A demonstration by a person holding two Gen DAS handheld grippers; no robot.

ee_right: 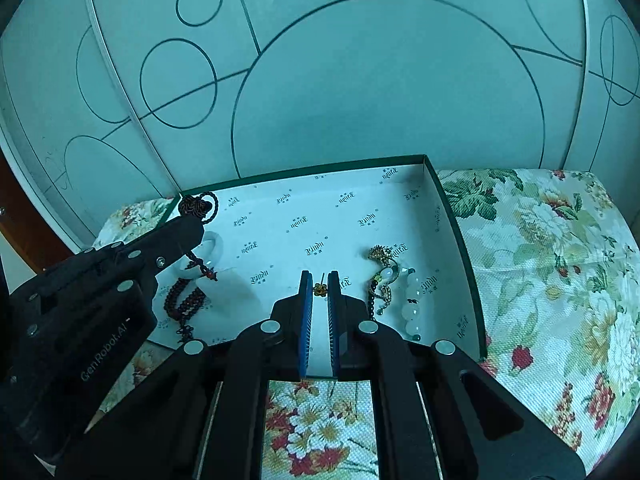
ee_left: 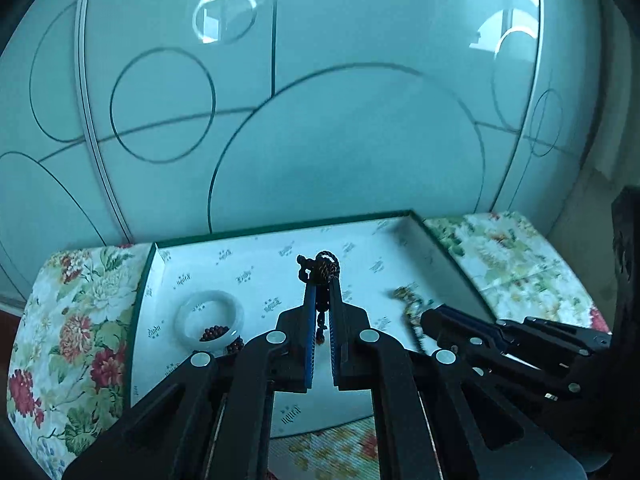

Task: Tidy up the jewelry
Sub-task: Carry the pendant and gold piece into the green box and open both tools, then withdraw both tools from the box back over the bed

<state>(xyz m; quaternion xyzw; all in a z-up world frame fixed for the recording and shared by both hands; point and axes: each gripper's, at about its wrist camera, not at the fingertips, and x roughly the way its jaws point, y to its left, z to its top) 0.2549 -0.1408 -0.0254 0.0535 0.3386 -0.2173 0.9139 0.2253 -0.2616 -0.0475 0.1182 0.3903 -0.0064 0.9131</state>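
My left gripper [ee_left: 322, 285] is shut on a dark knotted cord ornament [ee_left: 325, 268], which it holds above the white-lined box [ee_left: 436, 256]. The ornament's beaded tail with a red bead [ee_right: 209, 276] hangs below the fingers. My right gripper [ee_right: 319, 280] is shut on a small gold flower stud [ee_right: 319, 289] over the box floor. Under the left gripper lie a white jade bangle [ee_left: 210, 316] and a dark red bead bracelet [ee_right: 182, 304]. A gold and green brooch [ee_right: 383, 276] and a white bead bracelet [ee_right: 414, 306] lie to the right of the right gripper.
The box has green walls [ee_right: 454, 232] and sits on a floral cloth [ee_right: 552, 264]. Behind it stands a pale glossy cabinet front [ee_right: 360, 100] with circle lines. Each gripper shows in the other's view, left [ee_right: 192, 224] and right [ee_left: 430, 316].
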